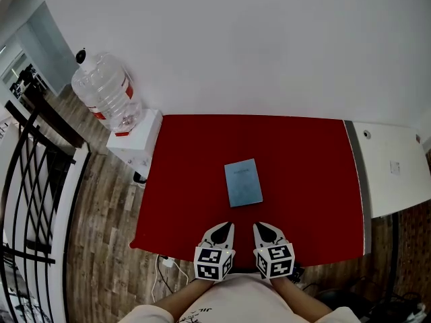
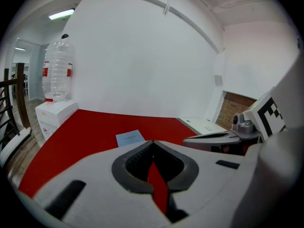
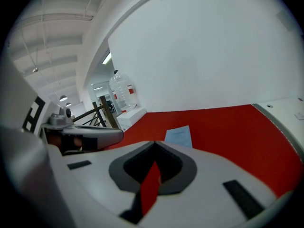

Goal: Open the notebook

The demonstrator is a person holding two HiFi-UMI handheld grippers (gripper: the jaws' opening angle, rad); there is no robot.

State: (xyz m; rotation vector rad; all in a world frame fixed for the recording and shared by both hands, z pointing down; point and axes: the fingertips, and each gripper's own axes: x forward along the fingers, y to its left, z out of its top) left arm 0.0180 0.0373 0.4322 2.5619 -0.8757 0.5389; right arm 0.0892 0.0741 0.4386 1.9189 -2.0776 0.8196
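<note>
Notebook (image 1: 243, 182) lies closed on the counter (image 1: 310, 180), so this looks like the approach. Left gripper (image 1: 227, 227) and right gripper (image 1: 260, 227) hover near it, jaws shut and empty. The next move calls for catching the cover's edge.

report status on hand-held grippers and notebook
Left hand-held gripper shut, empty. Right hand-held gripper shut, empty. Notebook closed, flat on red table, just ahead of both. Nothing between them and it.

Bright, even light is filling the room; a ceiling lamp (image 2: 61, 14) is glowing at upper left. The gripper views are bending and darkening at their edges.
</note>
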